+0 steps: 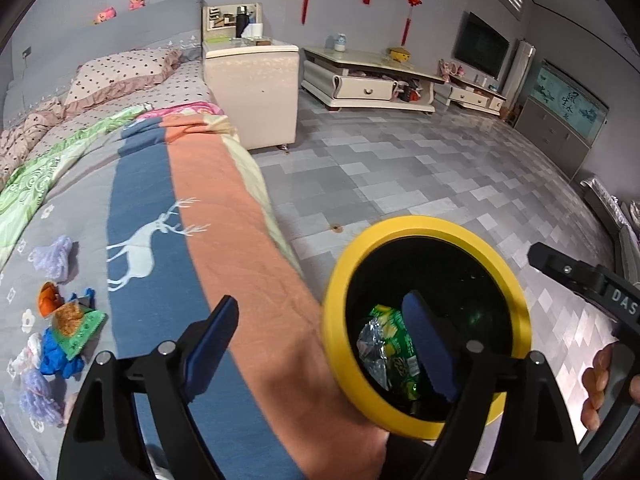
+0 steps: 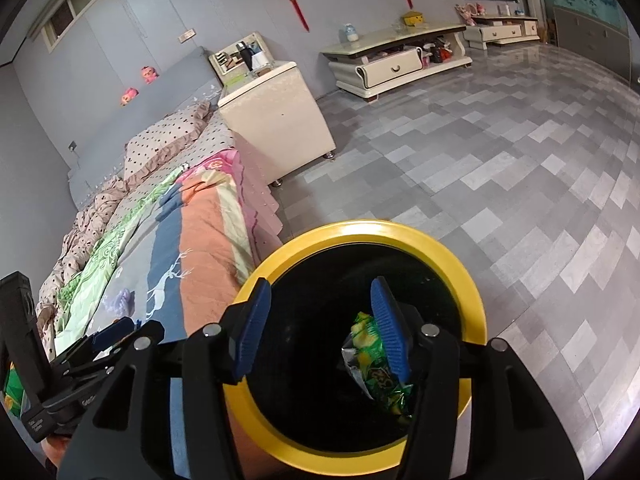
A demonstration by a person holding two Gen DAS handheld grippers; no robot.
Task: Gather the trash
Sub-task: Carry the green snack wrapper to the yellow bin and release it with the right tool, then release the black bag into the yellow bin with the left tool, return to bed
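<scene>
A crinkled green and silver foil wrapper (image 2: 374, 364) is lying loose inside the round black bin with the smooth yellow rim (image 2: 360, 232), which is standing on the floor right against the bed's edge. The right gripper (image 2: 320, 330) is being held over the bin's mouth with its ribbed blue pads spread and nothing between them. The left gripper (image 1: 324, 340) is likewise released, its jaws parted wide and empty, one finger over the orange stripe of the deer-patterned bedspread (image 1: 160, 200) and the other over the bin. More litter (image 1: 68, 320), orange, blue and green scraps with lilac fluffy wads, is resting on the grey fabric farther in. Beyond the bin, the grey tiled floor (image 2: 500, 168) is lying open. The letters "DAS" can be read on the other tool's black body at the left view's right edge.
</scene>
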